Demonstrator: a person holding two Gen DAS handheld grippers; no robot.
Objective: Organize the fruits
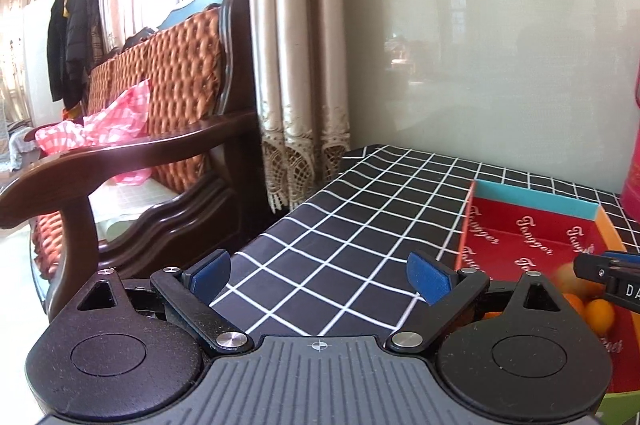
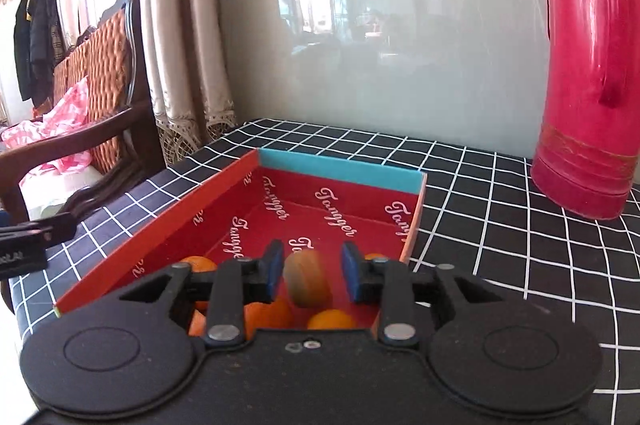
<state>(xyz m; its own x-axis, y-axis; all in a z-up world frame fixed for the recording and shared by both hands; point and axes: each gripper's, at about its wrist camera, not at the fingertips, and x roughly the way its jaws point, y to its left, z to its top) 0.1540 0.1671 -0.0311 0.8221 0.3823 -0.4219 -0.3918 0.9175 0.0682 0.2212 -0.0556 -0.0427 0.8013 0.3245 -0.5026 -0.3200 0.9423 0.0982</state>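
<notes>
Orange fruit (image 2: 307, 283), blurred, sits between the spread pads of the right claw (image 2: 308, 271), touching neither, at lower centre over the red box (image 2: 224, 193). More oranges (image 2: 331, 319) lie beneath. Left claw (image 1: 320, 277) spread wide, empty, above checked cloth (image 1: 340, 225).

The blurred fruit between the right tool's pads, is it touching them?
Apart. The right wrist view shows red box floor on both sides between the fruit and the right tool's pads.

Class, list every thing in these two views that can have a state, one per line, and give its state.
left gripper: open, empty, over the tablecloth
right gripper: open, above the box
blurred fruit: between the jaws, ungripped
red box: lidless, holding oranges
oranges: lying in the box
thermos: upright, capped
</notes>
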